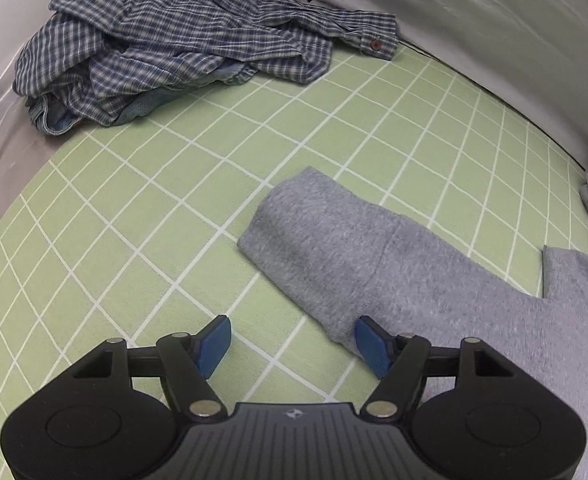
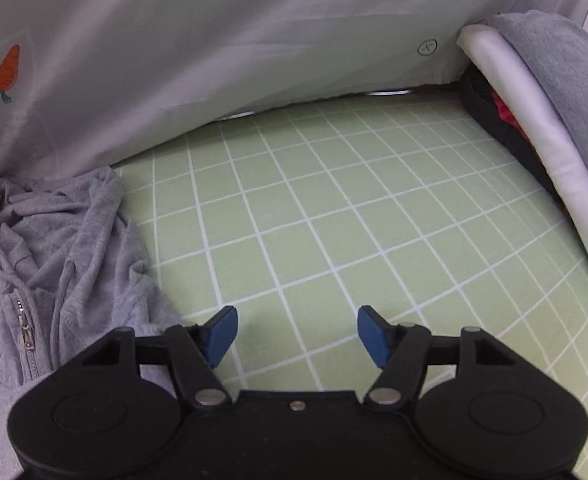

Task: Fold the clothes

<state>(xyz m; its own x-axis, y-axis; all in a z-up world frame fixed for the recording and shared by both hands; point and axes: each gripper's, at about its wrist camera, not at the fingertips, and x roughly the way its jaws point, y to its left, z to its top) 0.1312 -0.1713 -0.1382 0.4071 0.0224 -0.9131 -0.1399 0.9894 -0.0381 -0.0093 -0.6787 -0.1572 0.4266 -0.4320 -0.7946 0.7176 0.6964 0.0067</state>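
Note:
A grey zip hoodie lies on the green grid mat. In the left wrist view its sleeve [image 1: 333,248] stretches across the mat, cuff end toward the middle. My left gripper [image 1: 294,340] is open just above the mat, its right pad beside the sleeve's lower edge, nothing between the jaws. In the right wrist view the hoodie's hood and zipper [image 2: 50,264] lie bunched at the left. My right gripper [image 2: 295,334] is open and empty over bare mat, to the right of the hoodie.
A crumpled blue plaid shirt [image 1: 174,40] lies over jeans at the far left of the mat [image 1: 174,200]. A pale sheet with a carrot print [image 2: 174,60] hangs behind. Stacked folded white and grey clothes [image 2: 553,120] sit at the right edge.

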